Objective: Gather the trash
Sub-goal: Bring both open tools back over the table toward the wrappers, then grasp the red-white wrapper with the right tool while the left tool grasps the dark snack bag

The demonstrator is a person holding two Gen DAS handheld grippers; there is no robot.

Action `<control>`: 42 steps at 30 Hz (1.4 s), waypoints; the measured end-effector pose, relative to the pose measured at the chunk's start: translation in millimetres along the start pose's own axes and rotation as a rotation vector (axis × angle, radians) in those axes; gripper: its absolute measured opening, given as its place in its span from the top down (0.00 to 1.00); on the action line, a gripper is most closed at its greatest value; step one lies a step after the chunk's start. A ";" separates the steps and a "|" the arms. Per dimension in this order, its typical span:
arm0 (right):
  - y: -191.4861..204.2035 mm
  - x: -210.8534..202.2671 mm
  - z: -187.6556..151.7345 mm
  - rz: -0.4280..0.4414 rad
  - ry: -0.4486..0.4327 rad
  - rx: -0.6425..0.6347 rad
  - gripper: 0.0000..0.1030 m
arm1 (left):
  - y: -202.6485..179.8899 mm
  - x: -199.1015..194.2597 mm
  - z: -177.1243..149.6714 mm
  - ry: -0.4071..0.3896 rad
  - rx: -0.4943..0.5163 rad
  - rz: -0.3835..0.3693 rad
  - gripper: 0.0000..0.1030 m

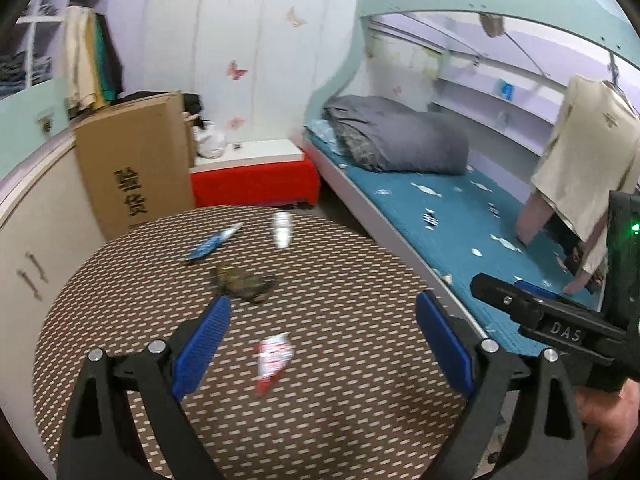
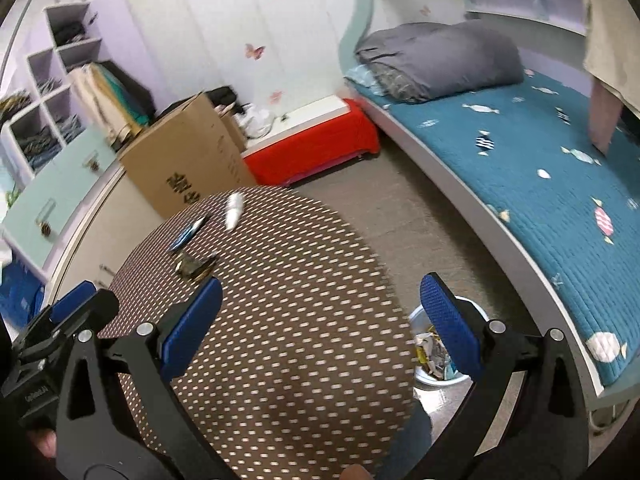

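My left tongs point(image 1: 322, 340) and right tongs point(image 2: 320, 322) both stand apart, holding nothing, over a round table point(image 1: 360, 420) with a brown dotted cover. On it lie a red-white wrapper point(image 1: 273, 356) near me, a crumpled dark wrapper point(image 1: 240, 278) in the middle, a blue wrapper point(image 1: 212, 242) and a white wrapper point(image 1: 282, 229) far. On the floor at right stands a bin point(image 2: 432, 376) with trash, beside the bed point(image 2: 540, 184). A cardboard box point(image 1: 134, 164) stands far left.

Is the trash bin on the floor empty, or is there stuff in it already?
Not empty: the right wrist view shows the pale bin holding crumpled wrappers and paper.
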State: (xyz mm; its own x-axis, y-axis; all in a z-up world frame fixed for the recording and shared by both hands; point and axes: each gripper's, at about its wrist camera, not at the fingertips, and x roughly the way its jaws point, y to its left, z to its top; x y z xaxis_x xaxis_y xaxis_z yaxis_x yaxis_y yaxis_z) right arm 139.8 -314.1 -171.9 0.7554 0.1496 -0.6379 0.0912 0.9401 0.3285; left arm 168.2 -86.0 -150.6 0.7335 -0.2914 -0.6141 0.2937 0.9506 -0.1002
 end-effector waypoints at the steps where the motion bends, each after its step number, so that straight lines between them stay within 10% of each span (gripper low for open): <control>1: 6.9 2.9 -1.3 0.006 0.006 -0.010 0.06 | 9.3 -2.4 -2.3 -0.001 -0.012 0.014 0.11; 19: 116.5 84.3 -42.8 0.101 0.197 -0.226 0.07 | 127.0 1.1 -50.8 0.072 -0.169 0.161 0.11; 25: 138.7 113.6 -55.1 0.100 0.248 -0.288 0.29 | 143.0 12.7 -57.4 0.100 -0.192 0.178 0.11; 30: 143.6 123.7 -62.1 0.077 0.241 -0.353 0.70 | 143.0 27.2 -55.0 0.118 -0.181 0.175 0.11; 42: 92.8 118.8 -26.6 0.110 0.170 -0.271 0.73 | 107.3 99.4 -21.2 0.170 -0.111 0.136 0.11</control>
State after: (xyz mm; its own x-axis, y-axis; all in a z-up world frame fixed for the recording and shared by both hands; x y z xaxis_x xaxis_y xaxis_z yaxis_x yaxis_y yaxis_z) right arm 220.8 -200.9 -235.7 0.6297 0.2826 -0.7236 -0.1780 0.9592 0.2198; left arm 259.6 -10.7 -238.9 0.6449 -0.1466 -0.7500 0.1236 0.9885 -0.0870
